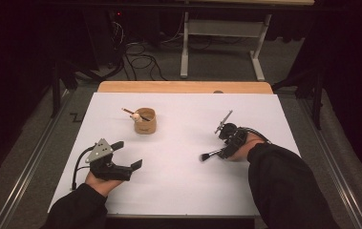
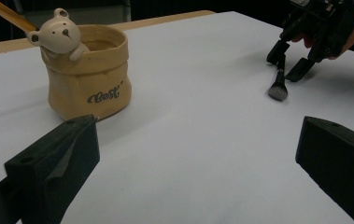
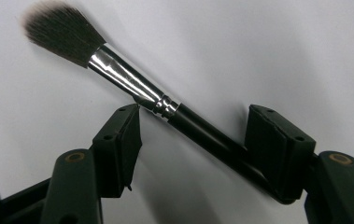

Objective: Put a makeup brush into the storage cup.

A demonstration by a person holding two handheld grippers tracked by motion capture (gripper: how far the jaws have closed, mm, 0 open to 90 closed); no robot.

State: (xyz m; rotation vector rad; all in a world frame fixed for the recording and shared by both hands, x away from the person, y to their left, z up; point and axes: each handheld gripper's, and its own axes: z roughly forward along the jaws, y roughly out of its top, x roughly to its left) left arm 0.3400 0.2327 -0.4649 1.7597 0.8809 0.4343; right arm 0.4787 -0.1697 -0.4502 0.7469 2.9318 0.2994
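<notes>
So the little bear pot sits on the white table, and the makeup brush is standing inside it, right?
Not quite. The bear pot is on the white table, but the makeup brush lies on the table between the open jaws of the right gripper, as the right gripper view shows.

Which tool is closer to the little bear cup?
Left. The left tool sits just in front of the bear cup, slightly left. The right tool is farther off to its right, around a black brush.

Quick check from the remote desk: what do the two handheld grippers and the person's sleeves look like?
Both are black, two-jawed and blocky. The left gripper carries a grey three-cornered plate on top and trails a black cable. The right gripper shows brass-coloured pivot rivets at its jaw bases. Both forearms wear dark long sleeves.
</notes>
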